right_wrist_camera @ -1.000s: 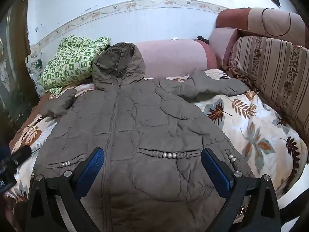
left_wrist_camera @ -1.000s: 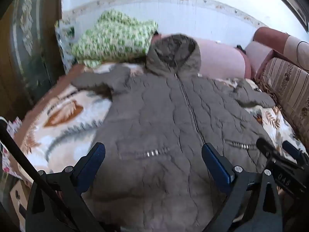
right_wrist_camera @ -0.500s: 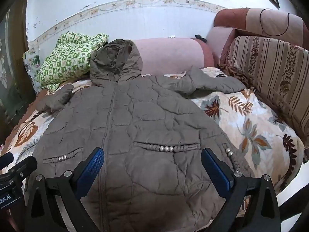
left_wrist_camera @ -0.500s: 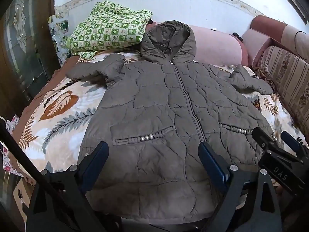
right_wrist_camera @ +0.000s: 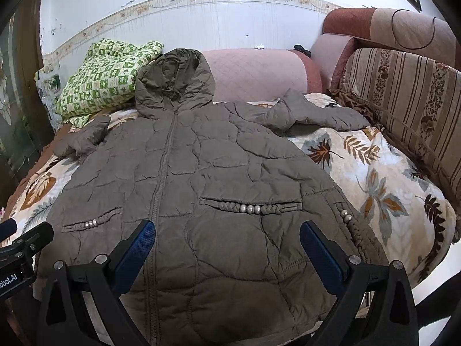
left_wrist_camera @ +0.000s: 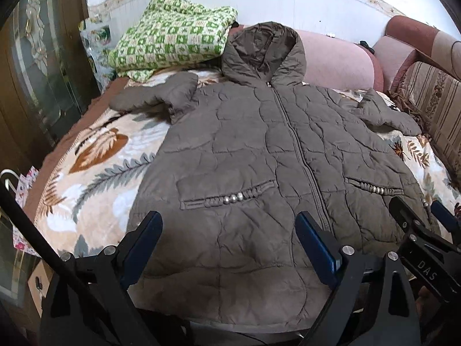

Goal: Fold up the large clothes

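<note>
A large grey-brown quilted hooded coat (left_wrist_camera: 259,155) lies flat, front up and zipped, on a leaf-patterned blanket (left_wrist_camera: 95,178). Its hood points to the far wall and both sleeves spread sideways. It also shows in the right wrist view (right_wrist_camera: 207,173). My left gripper (left_wrist_camera: 229,232) is open and empty, above the coat's lower left part near the hem. My right gripper (right_wrist_camera: 227,239) is open and empty, above the coat's lower right part. The right gripper also shows at the right edge of the left wrist view (left_wrist_camera: 423,216).
A green checked quilt (left_wrist_camera: 173,40) is piled at the far left. A pink bolster (right_wrist_camera: 253,72) lies behind the hood. A striped sofa back (right_wrist_camera: 403,92) runs along the right side. A dark cabinet (left_wrist_camera: 34,72) stands at the left.
Both grippers have drawn back toward the near edge, so more of the coat's hem shows. The left wrist view has risen and steadied. The coat has not moved.
</note>
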The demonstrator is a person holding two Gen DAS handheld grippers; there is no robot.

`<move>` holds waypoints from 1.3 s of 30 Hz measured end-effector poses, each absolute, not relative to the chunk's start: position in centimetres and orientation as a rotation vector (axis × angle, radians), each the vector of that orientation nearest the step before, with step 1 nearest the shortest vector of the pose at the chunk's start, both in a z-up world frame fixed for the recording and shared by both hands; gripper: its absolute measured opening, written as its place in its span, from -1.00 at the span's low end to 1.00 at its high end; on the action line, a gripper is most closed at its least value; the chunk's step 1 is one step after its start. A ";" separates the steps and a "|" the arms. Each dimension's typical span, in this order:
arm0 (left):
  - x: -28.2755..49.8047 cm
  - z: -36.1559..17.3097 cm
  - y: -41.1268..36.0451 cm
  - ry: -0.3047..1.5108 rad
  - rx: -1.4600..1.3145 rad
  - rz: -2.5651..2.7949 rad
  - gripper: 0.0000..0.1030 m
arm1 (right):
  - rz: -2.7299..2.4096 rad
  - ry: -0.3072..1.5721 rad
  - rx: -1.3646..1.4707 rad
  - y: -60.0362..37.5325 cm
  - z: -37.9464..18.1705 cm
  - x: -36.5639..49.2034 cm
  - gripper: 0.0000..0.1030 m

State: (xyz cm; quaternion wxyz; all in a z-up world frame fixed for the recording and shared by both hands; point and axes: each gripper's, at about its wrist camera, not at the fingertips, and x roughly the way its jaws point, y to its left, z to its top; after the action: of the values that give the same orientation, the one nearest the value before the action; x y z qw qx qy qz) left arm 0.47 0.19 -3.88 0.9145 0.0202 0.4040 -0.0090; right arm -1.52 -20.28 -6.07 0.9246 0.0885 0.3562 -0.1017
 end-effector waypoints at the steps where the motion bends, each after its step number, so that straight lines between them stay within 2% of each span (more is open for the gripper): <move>1: 0.5 -4.0 0.2 0.837 0.036 -0.022 0.80 | -0.206 0.734 0.183 -20.3 -6.2 -1.4 0.98; 20: -0.4 -4.3 -1.4 0.806 0.043 -0.126 0.81 | -0.225 0.774 0.184 -20.6 -7.2 -0.9 0.98; 28: 0.0 -4.4 -1.1 0.838 0.045 -0.127 0.81 | -0.225 0.777 0.182 -20.4 -7.1 -1.0 0.98; 36: 0.0 -4.6 0.7 0.860 -0.089 -0.109 0.81 | -0.244 0.791 0.145 -19.8 -7.1 -0.9 0.98; 39: 0.1 -4.8 0.2 0.867 -0.037 -0.098 0.81 | -0.242 0.783 0.127 -19.6 -6.9 -0.9 0.98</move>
State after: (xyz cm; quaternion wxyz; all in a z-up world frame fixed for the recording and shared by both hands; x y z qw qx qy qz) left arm 0.07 0.18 -4.78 0.9062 -0.0179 0.4197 -0.0473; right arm -0.95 -19.61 -6.92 0.9152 0.0615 0.3805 -0.1178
